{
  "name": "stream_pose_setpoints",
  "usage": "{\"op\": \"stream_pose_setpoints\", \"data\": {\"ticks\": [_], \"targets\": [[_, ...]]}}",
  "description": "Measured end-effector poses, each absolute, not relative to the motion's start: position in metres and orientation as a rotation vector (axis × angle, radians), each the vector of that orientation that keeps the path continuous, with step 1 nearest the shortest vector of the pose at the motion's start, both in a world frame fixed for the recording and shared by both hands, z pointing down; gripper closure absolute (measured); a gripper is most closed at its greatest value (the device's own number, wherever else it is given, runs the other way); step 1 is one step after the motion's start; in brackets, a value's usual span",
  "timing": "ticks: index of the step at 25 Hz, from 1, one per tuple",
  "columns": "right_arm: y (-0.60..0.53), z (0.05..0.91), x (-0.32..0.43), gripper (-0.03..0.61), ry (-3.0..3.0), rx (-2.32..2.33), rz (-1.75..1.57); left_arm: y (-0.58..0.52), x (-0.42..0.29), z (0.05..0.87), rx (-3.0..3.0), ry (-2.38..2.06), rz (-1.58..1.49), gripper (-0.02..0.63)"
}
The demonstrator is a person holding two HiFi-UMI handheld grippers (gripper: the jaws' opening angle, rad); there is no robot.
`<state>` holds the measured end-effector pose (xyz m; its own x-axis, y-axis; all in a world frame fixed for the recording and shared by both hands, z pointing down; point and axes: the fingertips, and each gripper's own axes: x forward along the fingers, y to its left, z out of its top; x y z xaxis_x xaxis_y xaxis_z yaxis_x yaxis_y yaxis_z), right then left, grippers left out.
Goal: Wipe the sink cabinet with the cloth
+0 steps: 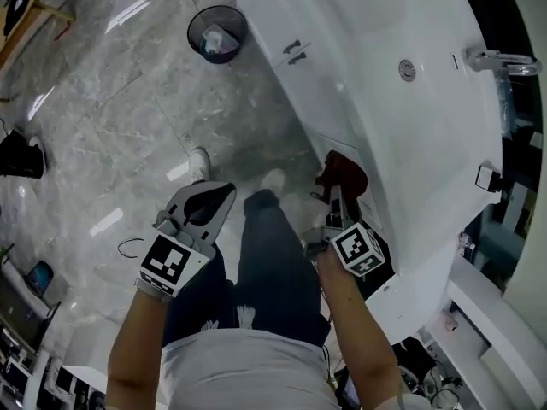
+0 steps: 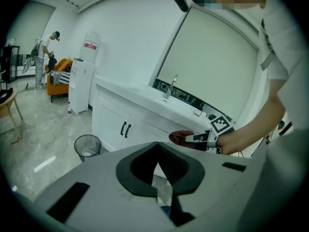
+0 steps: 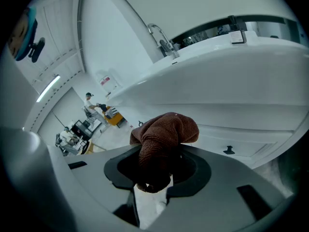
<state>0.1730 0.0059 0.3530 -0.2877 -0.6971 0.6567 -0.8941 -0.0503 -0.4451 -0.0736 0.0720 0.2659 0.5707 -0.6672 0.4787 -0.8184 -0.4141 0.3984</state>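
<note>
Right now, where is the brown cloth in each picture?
Head view: cloth right of centre, close to the cabinet.
Left gripper view: right of centre, before the cabinet.
Right gripper view: centre, clamped in the jaws.
Shared landmark: the faucet.

White T-shirt [image 1: 248, 370], dark-blue jeans [image 1: 273, 263], 2 white shoes [image 1: 199, 162]

My left grey two-jaw gripper [image 1: 220, 196] is held low, jaws together, nothing between them. My right grey two-jaw gripper [image 1: 335, 196] is stretched forward, jaws clamped on a bunched brown cloth [image 1: 346, 169].
</note>
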Motion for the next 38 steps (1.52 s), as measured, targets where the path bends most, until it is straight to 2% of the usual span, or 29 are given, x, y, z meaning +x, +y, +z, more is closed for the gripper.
{"op": "stream_pose_setpoints", "data": {"ticks": [13,38], "targets": [[-0.048,0.438,0.202,0.446,-1.941,1.814,1.166,0.082,-0.051,0.348,2.105,-1.194,0.24,0.603],[-0.069,0.567,0.211,0.453,-1.807,1.881,1.215,0.091,-0.06,0.405,2.019,-1.181,0.223,0.603]]}}
